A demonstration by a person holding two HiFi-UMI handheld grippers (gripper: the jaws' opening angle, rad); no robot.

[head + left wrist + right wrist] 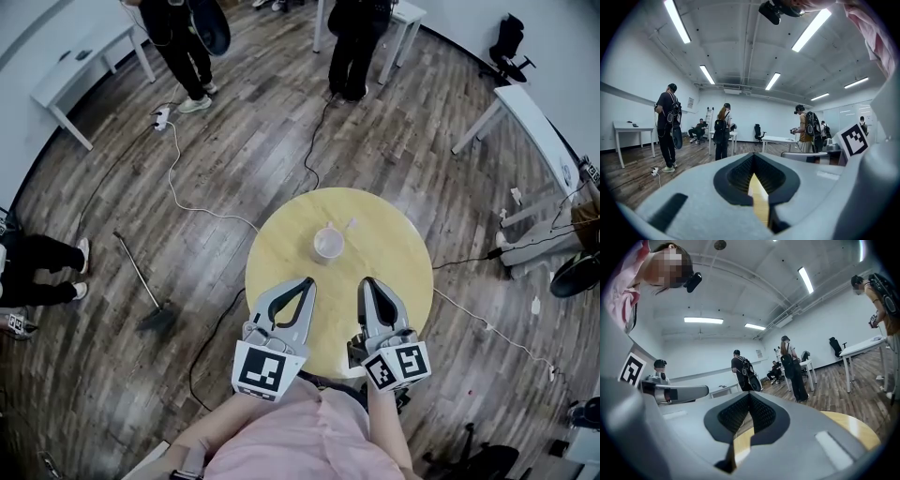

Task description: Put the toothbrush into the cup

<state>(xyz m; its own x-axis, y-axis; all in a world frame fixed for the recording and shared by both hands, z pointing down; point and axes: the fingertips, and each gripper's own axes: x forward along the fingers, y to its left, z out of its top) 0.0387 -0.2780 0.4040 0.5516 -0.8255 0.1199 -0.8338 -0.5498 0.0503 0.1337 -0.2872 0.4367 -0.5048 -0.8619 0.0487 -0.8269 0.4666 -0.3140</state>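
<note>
Cup stands on table just beyond left gripper and right gripper, fingers closed, empty.

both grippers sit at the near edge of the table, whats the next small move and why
Probably open the right gripper and ease it toward the cup. Both it and the left gripper are shut on nothing, and the thin pale toothbrush shows at the cup's far right side, nearer the right one. Whether it lies beside the cup or leans in it, I cannot tell.
</note>
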